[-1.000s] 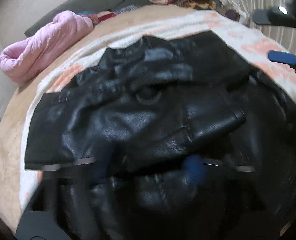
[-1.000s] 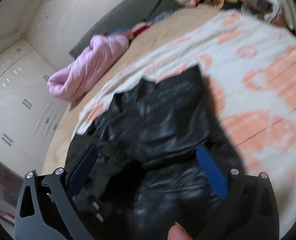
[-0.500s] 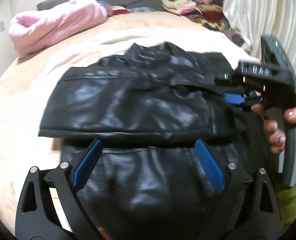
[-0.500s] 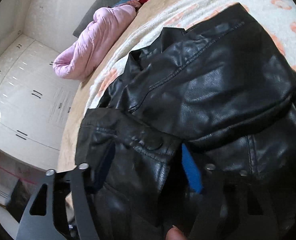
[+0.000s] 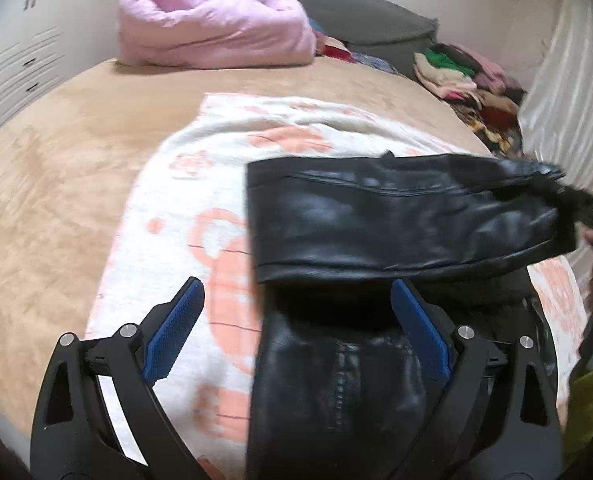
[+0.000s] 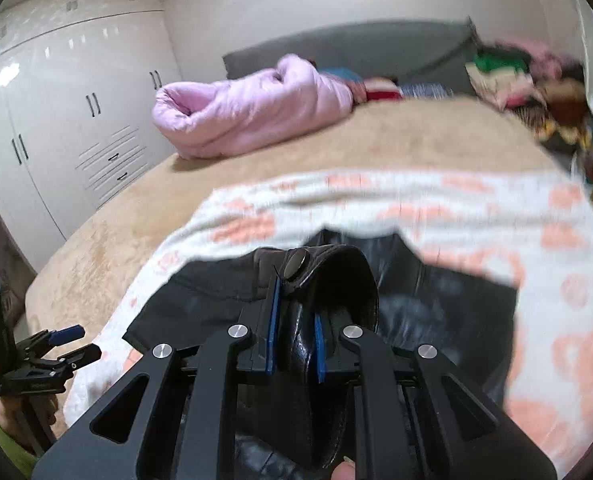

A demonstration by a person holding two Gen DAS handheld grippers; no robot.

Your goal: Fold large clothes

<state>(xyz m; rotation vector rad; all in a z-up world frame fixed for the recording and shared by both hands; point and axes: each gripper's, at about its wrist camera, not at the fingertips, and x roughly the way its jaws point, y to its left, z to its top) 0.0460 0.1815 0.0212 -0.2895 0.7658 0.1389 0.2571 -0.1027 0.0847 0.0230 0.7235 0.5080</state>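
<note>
A black leather jacket (image 5: pixel 336 392) lies on a white blanket with orange prints (image 5: pixel 200 208). One sleeve (image 5: pixel 396 220) is stretched across it, raised toward the right. There the blurred right gripper (image 5: pixel 588 216) holds its end. In the right wrist view my right gripper (image 6: pixel 296 322) is closing, and its blue pads (image 6: pixel 273 320) press on the sleeve's cuff with a snap button (image 6: pixel 296 266). My left gripper (image 5: pixel 296 316) hovers open above the jacket's lower body, gripping nothing. It also shows open at the far left (image 6: pixel 70 342).
The blanket lies on a tan bed cover (image 5: pixel 56 168). A rolled pink quilt (image 5: pixel 216 20) and a grey headboard (image 5: pixel 360 8) are at the back. A heap of clothes (image 5: pixel 464 76) sits back right by a curtain. White wardrobes (image 6: pixel 56 120) stand on the left.
My right gripper went from wide open to closed on the cuff and lifted it. The left gripper pulled back leftward and upward, so more blanket shows. Both cameras rolled.
</note>
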